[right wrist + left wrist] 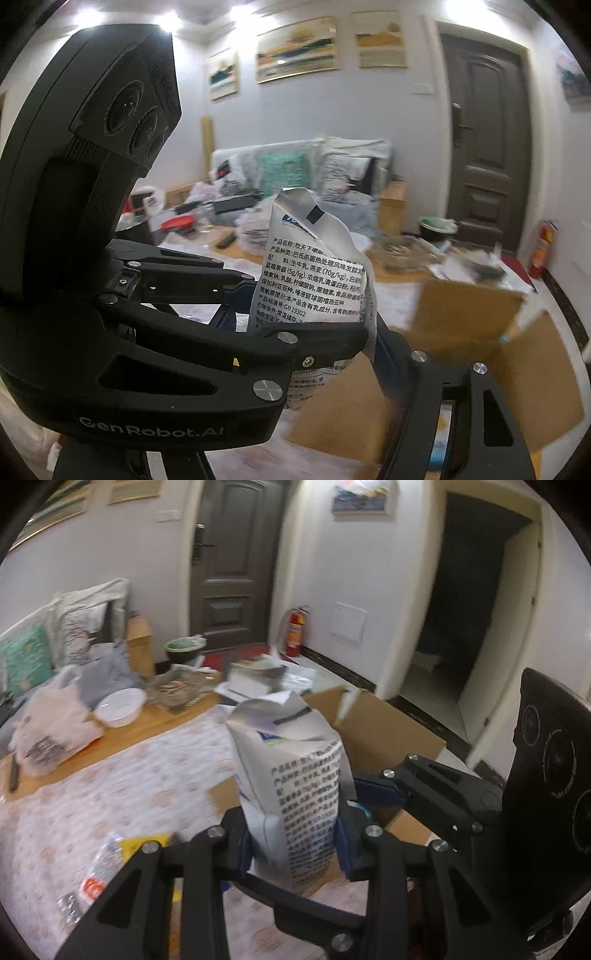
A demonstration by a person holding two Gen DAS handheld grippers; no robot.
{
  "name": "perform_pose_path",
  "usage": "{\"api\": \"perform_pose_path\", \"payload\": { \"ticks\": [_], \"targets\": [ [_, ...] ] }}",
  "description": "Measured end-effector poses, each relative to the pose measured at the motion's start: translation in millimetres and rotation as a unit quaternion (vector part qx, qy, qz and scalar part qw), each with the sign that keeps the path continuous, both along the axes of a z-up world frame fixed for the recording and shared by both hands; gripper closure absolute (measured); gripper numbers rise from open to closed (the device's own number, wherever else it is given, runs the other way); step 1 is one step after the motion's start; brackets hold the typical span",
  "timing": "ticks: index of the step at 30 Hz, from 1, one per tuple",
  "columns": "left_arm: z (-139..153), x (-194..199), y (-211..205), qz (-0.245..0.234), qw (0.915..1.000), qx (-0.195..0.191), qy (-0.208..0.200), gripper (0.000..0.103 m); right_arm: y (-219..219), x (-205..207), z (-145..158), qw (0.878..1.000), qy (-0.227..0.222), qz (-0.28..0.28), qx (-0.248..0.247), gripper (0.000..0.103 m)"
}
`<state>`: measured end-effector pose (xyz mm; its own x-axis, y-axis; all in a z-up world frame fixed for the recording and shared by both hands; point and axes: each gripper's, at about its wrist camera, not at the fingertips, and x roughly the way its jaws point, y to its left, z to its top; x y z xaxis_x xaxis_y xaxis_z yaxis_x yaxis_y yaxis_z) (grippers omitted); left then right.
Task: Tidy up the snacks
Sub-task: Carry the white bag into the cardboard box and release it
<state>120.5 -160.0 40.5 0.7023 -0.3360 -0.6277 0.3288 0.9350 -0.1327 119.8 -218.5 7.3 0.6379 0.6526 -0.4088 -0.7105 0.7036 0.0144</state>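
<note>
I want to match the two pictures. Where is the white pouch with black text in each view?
Left wrist: the pouch stands upright at centre, clamped low between the left hand-held gripper fingers, with the box behind it.
Right wrist: the pouch is at centre, with the left hand-held gripper reaching in from the left.
Shared landmark: the brown door.

We see a dim room lit by ceiling spotlights [166, 18] that glare white in the right wrist view. Both fisheye pictures bend at the edges, with dark corners. The cardboard box [480, 332] looks motion-blurred.
</note>
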Motion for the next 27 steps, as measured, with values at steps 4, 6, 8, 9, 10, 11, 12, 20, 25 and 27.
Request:
{"api": "perform_pose_path", "payload": {
  "ticks": [4,6,8,9,10,11,12,20,25,27],
  "targets": [
    [-10.5,26.0,-40.7,-0.027,0.9994,0.012,0.019,0.071,-39.5,18.9,-9.7,0.999,0.022,-0.03,0.012,0.037],
    [-18.0,37.3,-54.8,-0.035,0.9988,0.015,0.031,0.071,-51.2,26.0,-15.4,0.999,0.034,-0.038,0.013,0.037],
    [-27.2,49.7,-64.7,-0.042,0.998,0.015,0.046,0.071,-64.9,35.5,-22.1,0.998,0.048,-0.045,0.014,0.037],
    [-31.2,54.7,-67.5,-0.044,0.9976,0.014,0.052,0.071,-68.0,38.3,-25.0,0.997,0.053,-0.048,0.013,0.037],
    [-35.3,59.7,-71.1,-0.046,0.9972,0.014,0.058,0.071,-72.0,43.7,-29.1,0.997,0.063,-0.051,0.012,0.037],
    [-38.6,62.1,-73.3,-0.048,0.9969,0.016,0.06,0.07,-71.8,46.9,-31.5,0.996,0.07,-0.053,0.014,0.037],
    [-40.6,66.0,-77.1,-0.05,0.9966,0.019,0.062,0.07,-74.8,50.3,-34.0,0.995,0.077,-0.056,0.016,0.037],
    [-50.9,78.0,-92.5,-0.068,0.9942,0.036,0.076,0.07,-80.5,56.2,-39.3,0.992,0.089,-0.086,-0.002,0.037],
    [-58.0,85.6,-92.5,-0.068,0.993,0.032,0.091,0.068,-83.2,59.1,-42.6,0.991,0.095,-0.09,-0.009,0.036],
    [-56.8,85.4,-89.4,-0.052,0.9944,0.043,0.081,0.06,-83.0,63.3,-42.7,0.991,0.095,-0.088,-0.01,0.035]
  ]
}}
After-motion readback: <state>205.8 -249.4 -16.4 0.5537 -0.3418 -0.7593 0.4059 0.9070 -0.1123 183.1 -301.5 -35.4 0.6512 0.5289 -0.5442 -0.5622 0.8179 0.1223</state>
